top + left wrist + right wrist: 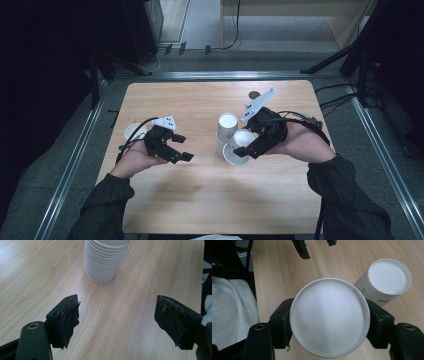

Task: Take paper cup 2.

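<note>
Nearest the person, two dark sleeves come in over the wooden table [210, 200]. The left tool [186, 148] hovers over the table's left half with its jaws spread wide and nothing between them; in the left gripper view the tool [116, 320] looks past its worn black pads [68, 318] at bare wood and the foot of a ribbed stack [103, 261] of white cups standing a little ahead.

To the right, the right tool [245, 146] is clamped on a white paper cup [239, 146] held on its side, its open mouth turned toward the table's near edge. In the right gripper view the cup [329, 317] sits between the two jaws, which press its wall from either side, and its round bottom faces the camera.

Just beyond and touching that cup in the high view stands the stack [226, 129], upside down on the table near the middle; the right gripper view shows its flat top [390, 277] behind the held cup. The left tool's jaw tips show at that view's top edge.

Farther left, behind the left hand, a single cup [133, 132] sits near the table's left edge.
</note>
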Action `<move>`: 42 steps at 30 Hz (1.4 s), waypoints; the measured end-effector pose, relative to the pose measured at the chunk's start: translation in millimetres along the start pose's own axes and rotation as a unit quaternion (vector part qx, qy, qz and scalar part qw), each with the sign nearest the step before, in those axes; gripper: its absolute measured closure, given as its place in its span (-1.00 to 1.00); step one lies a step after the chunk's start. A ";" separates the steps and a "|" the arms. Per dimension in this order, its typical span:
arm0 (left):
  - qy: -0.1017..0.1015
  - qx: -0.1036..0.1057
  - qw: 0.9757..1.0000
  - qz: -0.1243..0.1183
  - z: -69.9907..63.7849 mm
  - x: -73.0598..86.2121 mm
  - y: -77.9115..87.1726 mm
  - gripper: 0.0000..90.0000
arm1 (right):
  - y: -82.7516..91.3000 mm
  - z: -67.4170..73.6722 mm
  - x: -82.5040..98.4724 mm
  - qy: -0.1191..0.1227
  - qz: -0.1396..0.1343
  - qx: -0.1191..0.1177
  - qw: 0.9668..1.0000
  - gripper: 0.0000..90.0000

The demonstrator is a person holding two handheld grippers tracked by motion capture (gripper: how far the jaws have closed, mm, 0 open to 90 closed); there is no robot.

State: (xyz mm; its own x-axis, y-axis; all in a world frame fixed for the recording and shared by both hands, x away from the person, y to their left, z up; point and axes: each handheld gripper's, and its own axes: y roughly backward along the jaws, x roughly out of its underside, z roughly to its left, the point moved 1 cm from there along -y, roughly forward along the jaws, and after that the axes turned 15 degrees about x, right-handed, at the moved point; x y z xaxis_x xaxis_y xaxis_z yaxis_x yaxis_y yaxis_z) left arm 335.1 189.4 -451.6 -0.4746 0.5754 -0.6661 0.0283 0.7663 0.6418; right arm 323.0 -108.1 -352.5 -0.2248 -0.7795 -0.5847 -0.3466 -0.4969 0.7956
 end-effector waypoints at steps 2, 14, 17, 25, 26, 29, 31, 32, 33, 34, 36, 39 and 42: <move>-0.003 0.000 1.000 0.002 -1.4 -0.7 -1.1 -0.56 | -8.2 2.8 5.4 -0.001 -0.010 -0.006 1.000 -0.25; -0.017 0.021 1.000 -0.006 -8.9 -3.6 -11.7 -0.56 | -56.7 12.2 32.8 -0.024 -0.039 -0.037 0.998 -0.25; -0.022 0.026 0.999 0.003 -11.4 -4.1 -18.4 -0.56 | -67.4 11.8 39.0 -0.033 -0.045 -0.045 0.997 -0.25; -0.030 0.039 0.999 0.007 -18.8 -3.5 -30.2 -0.56 | -84.3 10.8 52.1 -0.062 -0.063 -0.060 0.994 -0.24; -0.034 0.041 0.999 0.006 -20.3 -3.2 -31.4 -0.55 | -84.5 11.2 53.0 -0.066 -0.067 -0.060 0.994 -0.24; -0.036 0.053 0.998 0.007 -23.7 -2.6 -35.8 -0.56 | -83.2 12.5 53.9 -0.072 -0.079 -0.061 0.992 -0.24; -0.035 0.059 0.998 0.007 -24.1 -3.0 -38.4 -0.56 | -82.6 13.0 53.7 -0.073 -0.084 -0.062 0.992 -0.24; -0.037 0.061 0.997 0.008 -24.3 -3.4 -39.2 -0.56 | -82.1 13.1 53.8 -0.071 -0.085 -0.060 0.992 -0.24; -0.039 0.064 0.997 0.006 -24.8 -3.8 -40.1 -0.56 | -81.3 12.7 54.2 -0.071 -0.087 -0.059 0.992 -0.24; -0.041 0.068 0.997 0.006 -25.4 -4.1 -41.1 -0.56 | -81.1 12.2 54.8 -0.072 -0.091 -0.062 0.991 -0.24; -0.045 0.072 0.996 0.006 -25.7 -4.5 -43.3 -0.57 | -82.0 11.1 55.5 -0.074 -0.092 -0.066 0.991 -0.24; -0.048 0.084 0.995 0.007 -23.9 -5.0 -46.8 -0.58 | -86.1 9.0 54.9 -0.075 -0.095 -0.075 0.990 -0.24; -0.047 0.092 0.995 0.007 -20.5 -4.9 -49.6 -0.60 | -88.3 9.4 53.8 -0.075 -0.097 -0.079 0.989 -0.24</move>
State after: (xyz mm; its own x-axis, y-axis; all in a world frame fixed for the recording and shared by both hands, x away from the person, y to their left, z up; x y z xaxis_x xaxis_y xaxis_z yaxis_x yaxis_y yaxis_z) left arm 318.1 142.7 -472.4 -0.3882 0.6045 -0.6956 0.1983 0.7919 0.5775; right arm 333.0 -102.6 -455.8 -0.3051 -0.6038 -0.7364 -0.2518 -0.6946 0.6738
